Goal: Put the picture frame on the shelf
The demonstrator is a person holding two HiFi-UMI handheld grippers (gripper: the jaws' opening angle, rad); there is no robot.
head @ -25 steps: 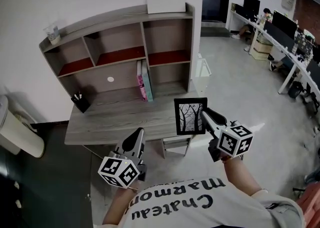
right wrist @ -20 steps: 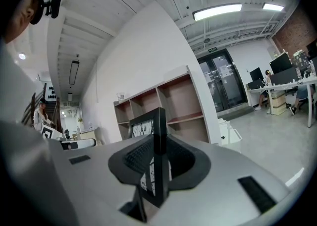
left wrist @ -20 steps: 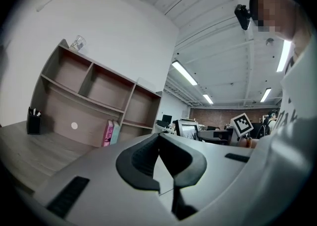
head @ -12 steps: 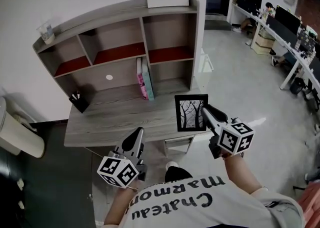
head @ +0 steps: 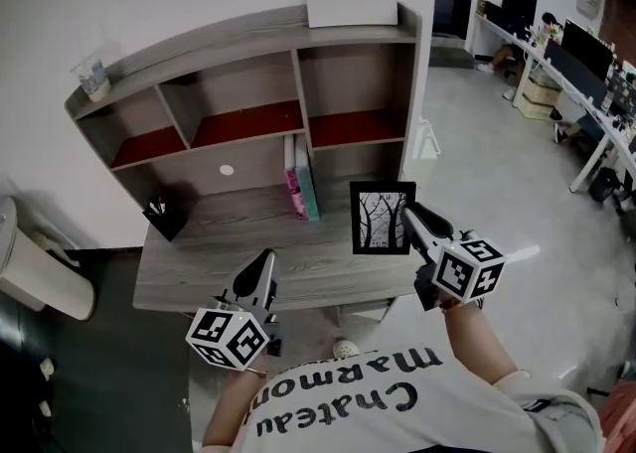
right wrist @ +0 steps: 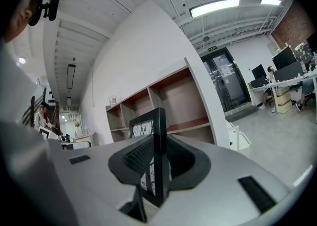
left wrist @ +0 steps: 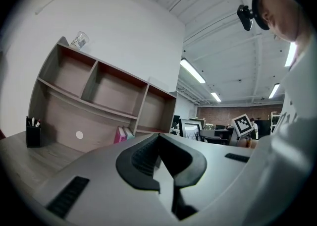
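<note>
A black picture frame with a bare-tree print stands upright, and my right gripper is shut on its right edge. It hangs over the front right part of the grey desk. In the right gripper view the frame's edge sits clamped between the dark pads, with the shelf's right compartments behind it. The wooden shelf with red-lined boards rises at the back of the desk. My left gripper hovers over the desk's front edge, shut and holding nothing; its view shows the jaws closed.
Two books stand under the middle shelf and a black pen holder sits at the desk's left. A white box and a glass rest on top. A white bin stands on the left; office desks on the right.
Both grippers have come closer to the desk and now reach over its front edge. The frame stays in the right gripper, upright as before.
</note>
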